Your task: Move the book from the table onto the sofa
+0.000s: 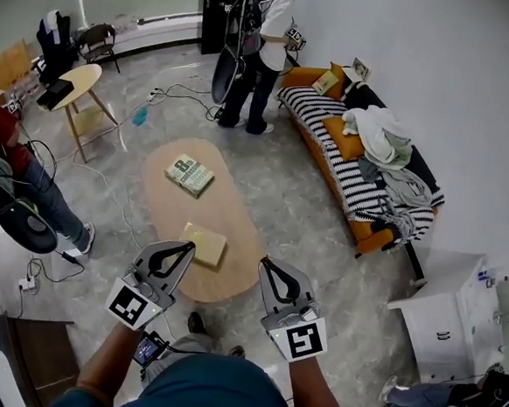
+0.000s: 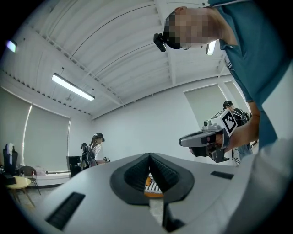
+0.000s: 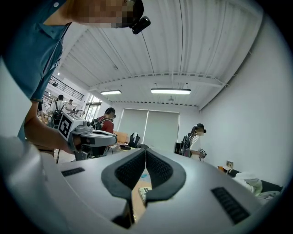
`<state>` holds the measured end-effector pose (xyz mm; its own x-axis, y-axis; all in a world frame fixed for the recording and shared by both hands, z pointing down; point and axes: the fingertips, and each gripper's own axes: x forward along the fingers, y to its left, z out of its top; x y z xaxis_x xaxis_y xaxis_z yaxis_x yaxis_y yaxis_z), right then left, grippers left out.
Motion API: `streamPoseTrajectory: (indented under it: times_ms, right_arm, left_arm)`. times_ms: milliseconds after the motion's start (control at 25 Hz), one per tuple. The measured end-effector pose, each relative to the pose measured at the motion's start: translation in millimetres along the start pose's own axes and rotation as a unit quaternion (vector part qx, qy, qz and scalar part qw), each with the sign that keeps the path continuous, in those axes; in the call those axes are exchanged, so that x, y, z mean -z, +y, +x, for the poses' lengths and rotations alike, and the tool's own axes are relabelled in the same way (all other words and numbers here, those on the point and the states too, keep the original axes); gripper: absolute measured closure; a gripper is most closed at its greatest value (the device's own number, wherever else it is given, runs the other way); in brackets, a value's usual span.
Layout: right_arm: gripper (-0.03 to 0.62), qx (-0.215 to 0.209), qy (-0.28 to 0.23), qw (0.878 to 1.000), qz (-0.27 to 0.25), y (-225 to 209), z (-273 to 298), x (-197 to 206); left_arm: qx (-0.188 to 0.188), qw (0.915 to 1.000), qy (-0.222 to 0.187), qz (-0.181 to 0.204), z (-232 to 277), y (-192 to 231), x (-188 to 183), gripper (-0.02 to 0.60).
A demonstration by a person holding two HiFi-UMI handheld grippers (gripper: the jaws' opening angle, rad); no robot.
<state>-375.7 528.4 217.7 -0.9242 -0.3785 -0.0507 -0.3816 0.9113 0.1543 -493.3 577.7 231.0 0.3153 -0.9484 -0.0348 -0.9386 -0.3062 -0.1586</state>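
1. Left gripper (image 1: 184, 249): the jaws are pressed together with nothing between them. It is held level over the near end of the table, and in the head view its tips show just beside the tan book's near edge.
2. Right gripper (image 1: 267, 262): the jaws are closed and empty. It is held level at the table's near right edge, beside the left gripper.
3. Table (image 1: 170, 214): oval with a pale wood top, standing on the grey floor.
4. Green-and-white book (image 1: 189, 175): lies flat at mid-table, well apart from both grippers.
5. Tan book (image 1: 204, 243): lies flat towards the table's near end.
6. Sofa (image 1: 376, 240): orange, against the right wall, well apart from the table. It carries a striped cover (image 1: 344, 175) and heaped clothes (image 1: 383, 134).
7. Standing person (image 1: 253, 53): near the sofa's far end.
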Motion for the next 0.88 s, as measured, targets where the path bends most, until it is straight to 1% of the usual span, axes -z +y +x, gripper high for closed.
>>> streamPoseTrajectory:
  times_ms: [80, 240, 360, 480, 680, 880]
  right_arm:
    - [0.58, 0.008, 0.007, 1.0, -0.005, 2, 19, 5]
    - [0.58, 0.023, -0.003, 0.999, -0.03, 2, 53, 13]
    - [0.58, 0.034, 0.019, 0.999, -0.016, 0, 71, 31]
    - [0.579, 0.037, 0.029, 0.999, -0.007, -2, 87, 46]
    - [0.579, 0.032, 0.049, 0.998, 0.013, -7, 117, 81]
    - [0.579, 0.011, 0.081, 0.996, 0.038, -16, 147, 133]
  left_arm:
    - [0.004, 1.0, 0.001, -0.005, -1, 24, 8, 0.577]
    - [0.016, 0.9998, -0.007, -0.011, 5, 62, 24, 0.577]
    - [0.027, 0.9995, 0.001, -0.014, 13, 76, 39, 0.577]
    - [0.03, 0.9993, 0.012, -0.021, 19, 89, 54, 0.577]
    - [0.026, 0.998, 0.043, -0.037, 28, 112, 94, 0.577]
    - [0.019, 0.9941, 0.088, -0.061, 44, 134, 153, 0.577]
